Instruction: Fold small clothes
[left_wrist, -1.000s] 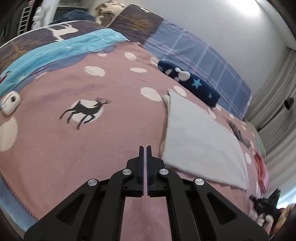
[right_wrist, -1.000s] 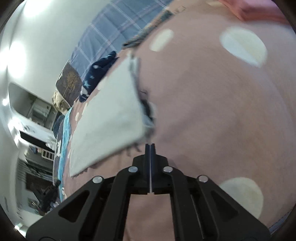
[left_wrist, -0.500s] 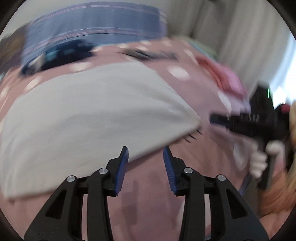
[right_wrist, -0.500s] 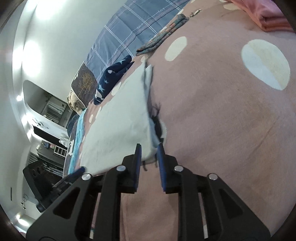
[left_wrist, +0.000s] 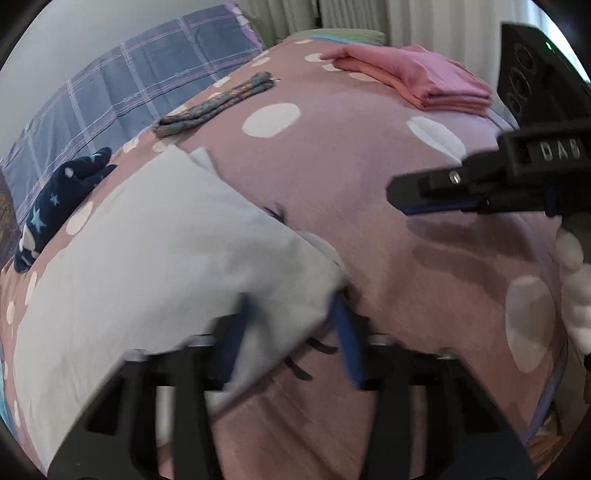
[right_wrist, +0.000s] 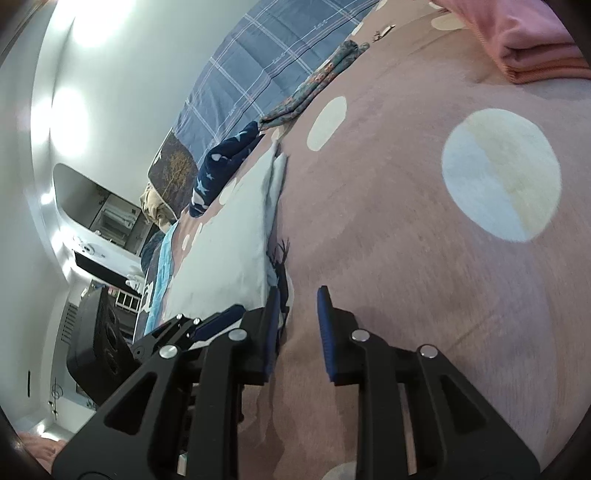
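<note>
A pale grey-white garment (left_wrist: 155, 258) lies flat on the pink spotted bedspread (left_wrist: 351, 177). My left gripper (left_wrist: 291, 332) is open, its blurred blue-padded fingers astride the garment's near right corner. The right gripper shows at the right of that view (left_wrist: 443, 195), apart from the cloth. In the right wrist view the same garment (right_wrist: 225, 243) lies to the left. My right gripper (right_wrist: 299, 317) is open just above the bedspread, its left finger beside the garment's near corner. The left gripper's tip (right_wrist: 207, 325) shows beside it.
A folded pink stack (left_wrist: 424, 81) lies at the far right. A rolled patterned piece (left_wrist: 214, 107) and a navy star-print garment (left_wrist: 55, 203) lie beyond the pale garment. A blue plaid pillow (left_wrist: 129, 88) lines the wall. Pink stack again (right_wrist: 524, 40).
Both grippers were shut a second ago and have opened. The left gripper swung right and came down onto the garment's near right corner. The right gripper widened and closed in on the same corner.
</note>
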